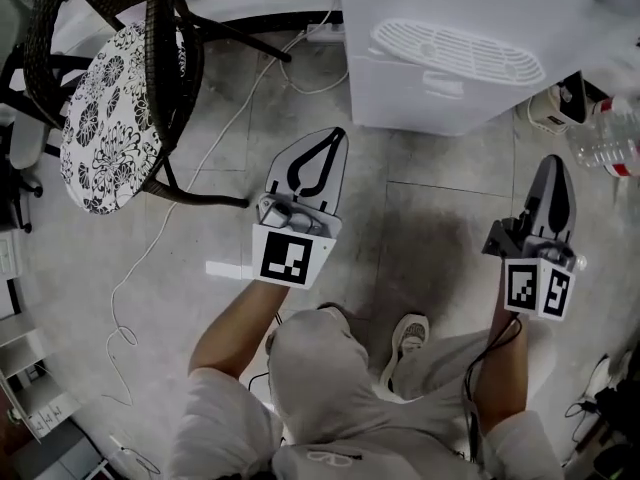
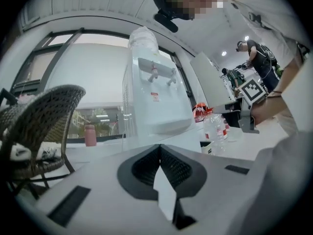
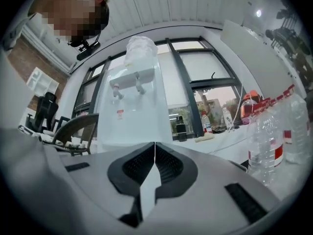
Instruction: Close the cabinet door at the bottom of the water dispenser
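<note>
The white water dispenser stands at the top of the head view, its drip tray facing me. It rises ahead in the left gripper view as the dispenser and in the right gripper view as the dispenser. Its lower cabinet door is hidden behind the gripper bodies and cannot be seen from above. My left gripper hangs over the floor short of the dispenser's front left, jaws shut and empty. My right gripper is off its front right, also shut with nothing held.
A wicker chair with a floral cushion stands at the left. A white cable trails over the tiled floor. Plastic bottles stand to the right of the dispenser. My feet are below. Another person stands far off.
</note>
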Demonstrator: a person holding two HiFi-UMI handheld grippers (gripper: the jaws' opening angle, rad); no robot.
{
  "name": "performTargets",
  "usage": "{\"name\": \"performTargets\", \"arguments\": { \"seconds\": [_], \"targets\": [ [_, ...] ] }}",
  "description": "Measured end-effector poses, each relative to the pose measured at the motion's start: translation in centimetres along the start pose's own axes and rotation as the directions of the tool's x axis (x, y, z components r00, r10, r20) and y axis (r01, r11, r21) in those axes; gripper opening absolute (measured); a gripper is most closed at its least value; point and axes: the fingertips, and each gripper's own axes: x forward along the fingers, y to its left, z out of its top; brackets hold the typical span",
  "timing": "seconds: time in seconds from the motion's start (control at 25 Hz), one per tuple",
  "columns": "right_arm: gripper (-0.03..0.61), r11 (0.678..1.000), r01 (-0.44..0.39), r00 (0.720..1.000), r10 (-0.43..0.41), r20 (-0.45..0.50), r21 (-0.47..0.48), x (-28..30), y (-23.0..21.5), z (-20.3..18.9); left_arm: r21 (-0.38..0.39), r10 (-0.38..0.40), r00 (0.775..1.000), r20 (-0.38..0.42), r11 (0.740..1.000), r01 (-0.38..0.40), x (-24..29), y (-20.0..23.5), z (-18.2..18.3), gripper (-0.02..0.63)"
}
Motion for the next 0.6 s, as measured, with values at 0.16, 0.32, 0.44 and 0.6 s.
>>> {"name": "performTargets", "arguments": {
  "seconds": [0.16,0.32,0.44,0.6],
  "targets": [
    [0.018,0.999,-0.044,0.999,0.044,0.008,0.007,-0.8,2.2,6.7,-0.010,0.022,1.000,-0.016,1.000,-0.022,-1.5,1.4,5.5,0.008],
    [0.018,0.998,-0.058,0.998,0.059,0.032,-0.020,-1.5,3.7,15.9,-0.048,0.059,0.997,-0.040,0.997,-0.061,-3.4,2.2,12.6,0.008],
    [0.018,0.997,-0.077,0.997,0.077,-0.010,-0.025,-2.0,4.2,22.5,-0.077,0.065,0.997,-0.044,0.995,-0.068,-4.5,2.8,20.0,0.008],
    [0.018,0.995,-0.092,0.995,0.090,-0.040,-0.042,-3.1,4.7,32.6,-0.053,0.076,0.996,-0.044,0.996,-0.078,-6.2,4.3,31.1,0.008]
  ]
}}
